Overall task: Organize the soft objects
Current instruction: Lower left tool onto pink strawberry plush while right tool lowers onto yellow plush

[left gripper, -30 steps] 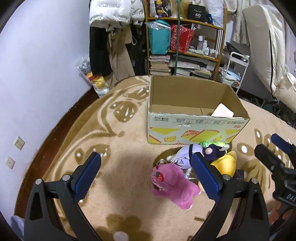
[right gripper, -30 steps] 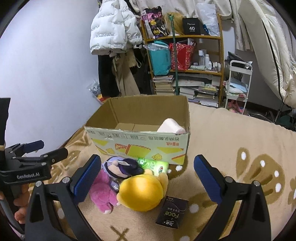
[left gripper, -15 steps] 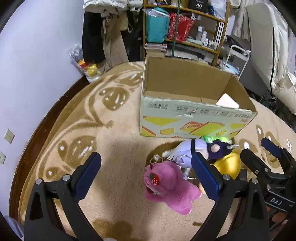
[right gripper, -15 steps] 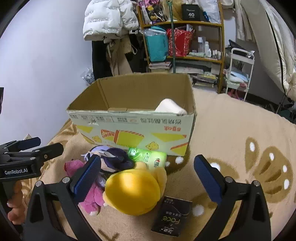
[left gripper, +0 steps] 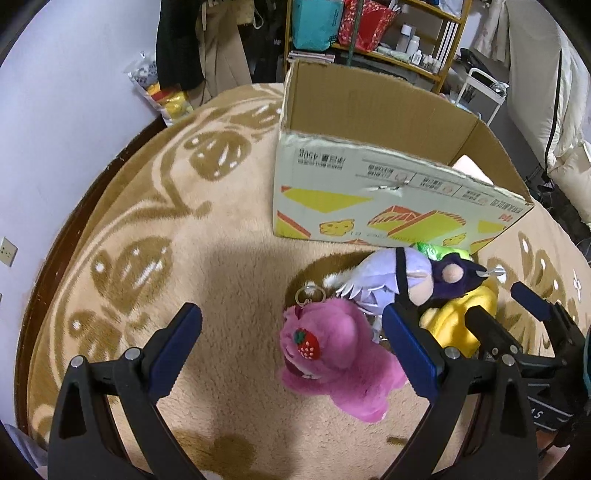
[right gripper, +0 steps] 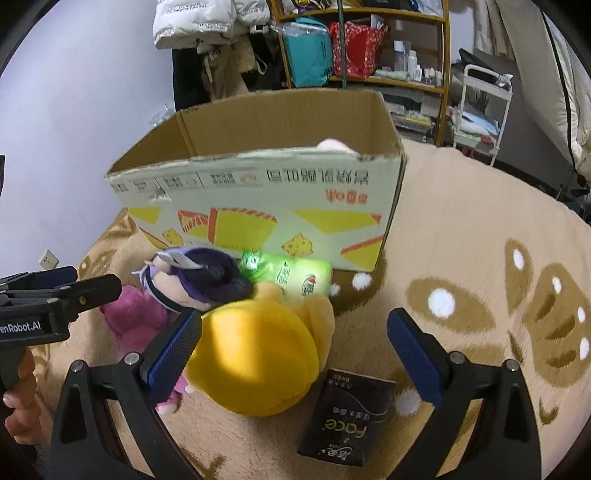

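Both wrist views look down close from opposite sides, sharing the cardboard box [left gripper: 388,206] [right gripper: 266,206] and plush toys [left gripper: 332,354] [right gripper: 255,350].

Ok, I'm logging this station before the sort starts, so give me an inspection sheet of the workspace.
Surface: beige patterned rug.
Job's things: pink plush, purple-haired doll and yellow plush piled in front of the open cardboard box; a pale item inside it.
Clutter: green packet, black Face pack.
Grippers: left tool open above the pink plush; right tool open above the yellow plush.
Cables: nothing seen.
Surroundings: shelf unit, hanging clothes.
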`<state>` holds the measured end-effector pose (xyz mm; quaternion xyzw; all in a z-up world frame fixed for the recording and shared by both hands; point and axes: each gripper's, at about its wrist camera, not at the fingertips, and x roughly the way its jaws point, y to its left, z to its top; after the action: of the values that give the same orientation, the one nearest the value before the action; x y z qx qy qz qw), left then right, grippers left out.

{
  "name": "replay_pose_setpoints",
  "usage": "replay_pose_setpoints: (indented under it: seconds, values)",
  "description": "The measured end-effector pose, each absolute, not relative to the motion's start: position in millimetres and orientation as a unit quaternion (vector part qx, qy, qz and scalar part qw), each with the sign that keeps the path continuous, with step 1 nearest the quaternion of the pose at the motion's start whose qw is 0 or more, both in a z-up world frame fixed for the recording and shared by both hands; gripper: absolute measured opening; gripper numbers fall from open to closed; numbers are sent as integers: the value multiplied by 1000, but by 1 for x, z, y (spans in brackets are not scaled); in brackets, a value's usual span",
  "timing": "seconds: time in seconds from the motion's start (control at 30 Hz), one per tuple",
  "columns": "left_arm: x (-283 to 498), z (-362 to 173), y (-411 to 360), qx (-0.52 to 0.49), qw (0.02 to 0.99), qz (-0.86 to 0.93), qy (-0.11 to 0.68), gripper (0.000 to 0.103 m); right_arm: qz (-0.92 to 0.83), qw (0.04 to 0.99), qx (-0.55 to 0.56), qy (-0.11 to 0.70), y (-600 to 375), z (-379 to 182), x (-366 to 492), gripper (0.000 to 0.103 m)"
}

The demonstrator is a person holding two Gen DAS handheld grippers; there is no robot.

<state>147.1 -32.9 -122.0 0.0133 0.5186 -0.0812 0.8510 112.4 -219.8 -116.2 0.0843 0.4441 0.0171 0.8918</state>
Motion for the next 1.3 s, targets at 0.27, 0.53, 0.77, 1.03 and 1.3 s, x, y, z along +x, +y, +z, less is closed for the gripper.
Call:
replay_pose_setpoints:
  seconds: [0.27, 0.53, 0.77, 1.03, 1.3]
  values:
    - [152, -135, -34, 10, 841, -86, 534, 97, 26, 884, 77, 461, -210, -125, 113, 103]
    - [154, -141, -36, 3, 835, -96, 541, 97, 28, 879, 84, 469, -210, -129, 116, 103]
    - [156, -150, -37, 12, 829, -93, 551, 97, 29, 878, 83, 470, -209, -129, 117, 103]
    - [161, -163, -38, 11, 814, -91, 574, 93, 35, 874, 78, 479, -205, -132, 116, 103]
    - [161, -168, -44, -3, 802, -113, 587, 65, 57, 864, 70, 496, -189, -141, 119, 103]
